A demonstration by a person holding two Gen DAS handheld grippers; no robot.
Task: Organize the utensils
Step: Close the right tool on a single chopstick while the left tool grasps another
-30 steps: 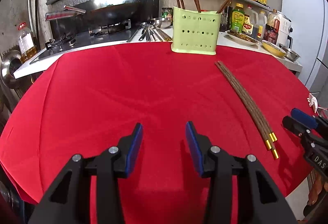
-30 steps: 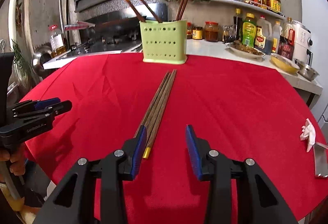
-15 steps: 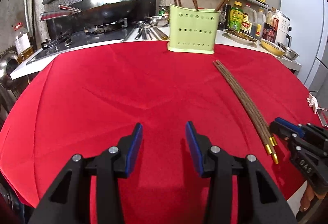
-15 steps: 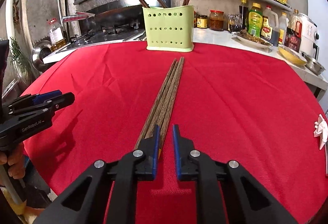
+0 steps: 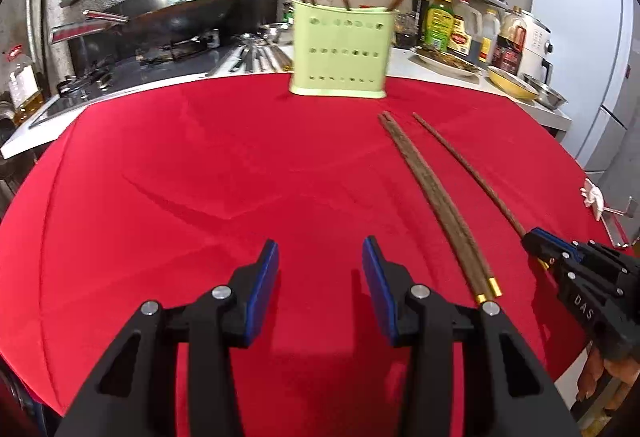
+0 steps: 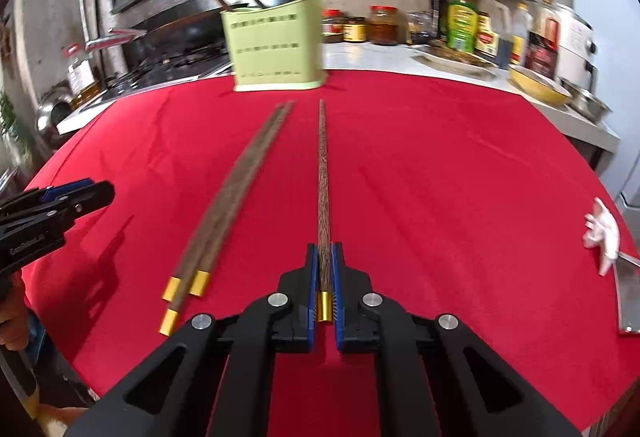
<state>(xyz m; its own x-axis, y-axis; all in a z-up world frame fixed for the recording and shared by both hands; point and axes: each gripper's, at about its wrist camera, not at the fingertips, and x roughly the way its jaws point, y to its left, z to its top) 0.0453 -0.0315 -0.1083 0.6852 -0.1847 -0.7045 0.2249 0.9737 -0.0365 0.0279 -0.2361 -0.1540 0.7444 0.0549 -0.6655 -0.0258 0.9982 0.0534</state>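
My right gripper (image 6: 324, 251) is shut on one long brown chopstick (image 6: 322, 173) near its gold end, holding it pointed at the green utensil holder (image 6: 276, 45). The same chopstick (image 5: 468, 169) shows in the left wrist view, held by the right gripper (image 5: 534, 239). A bundle of chopsticks (image 6: 228, 197) lies on the red cloth left of it, also seen in the left wrist view (image 5: 436, 197). The green holder (image 5: 340, 53) holds several chopsticks. My left gripper (image 5: 320, 261) is open and empty over the red cloth (image 5: 180, 177).
A stove with a wok (image 5: 180, 17) stands behind the table on the left. Bottles and jars (image 5: 460, 25), a yellow bowl (image 5: 512, 83) and a plate sit on the counter at the right. A white scrap (image 6: 602, 233) lies near the table's right edge.
My right gripper has shut on one chopstick and lifted it away to the right of the bundle. The left gripper has stayed open in place.
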